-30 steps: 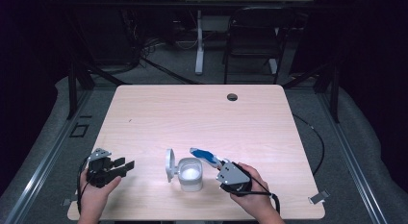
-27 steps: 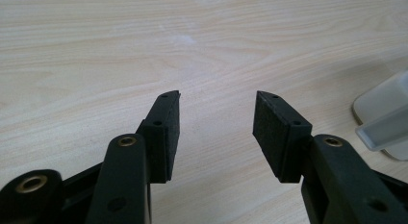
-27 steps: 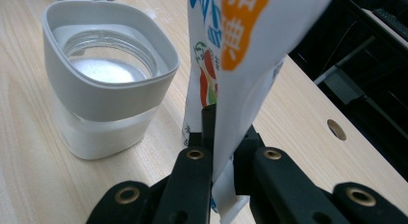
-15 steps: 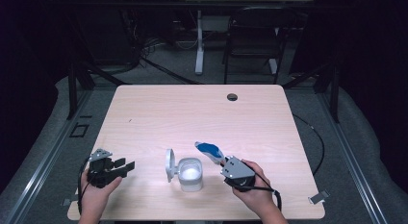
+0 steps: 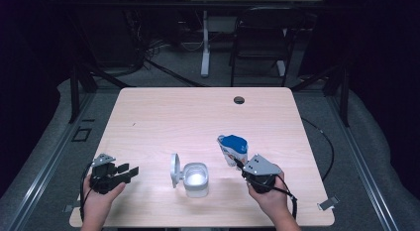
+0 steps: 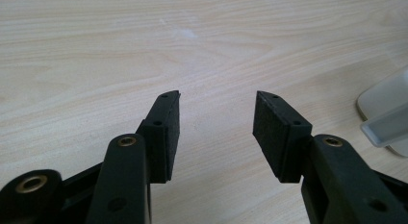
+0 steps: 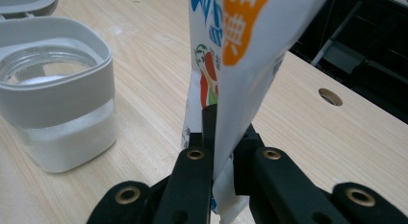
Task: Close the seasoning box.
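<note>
The right tongs [image 7: 222, 152] are clamping tight on a white printed sachet [image 7: 240, 51], pinching it low down near one end so that the rest is standing up and leaning away above the jaws. In the high view the right tongs [image 5: 241, 164] are holding the sachet [image 5: 233, 149] just off the desk [image 5: 198, 112], a little to the right of a clear jar [image 5: 195, 179]. The left tongs [image 6: 216, 120] are standing open with nothing between them, hovering over bare wood near the desk's front left corner, where the high view is showing them [image 5: 130, 170] well apart from the jar.

The sachet is looking light and limp: thin film that is folding where the pads are squeezing it, so it is probably going to flop and twist if swung quickly. The film is likely slick, so a grip on the flat sealed edge, as now, seems the safest hold; squeezing the filled middle could burst or crease it.

Beyond the sachet, the jar [image 7: 57, 94] is sitting with its hinged grey lid [image 5: 174, 169] thrown open to its left and white grains lying inside. Its glass body is likely rigid, heavier and breakable, best steadied by its grey collar. Farther back, a cable hole [image 5: 239, 99] is showing near the desk's far edge.
</note>
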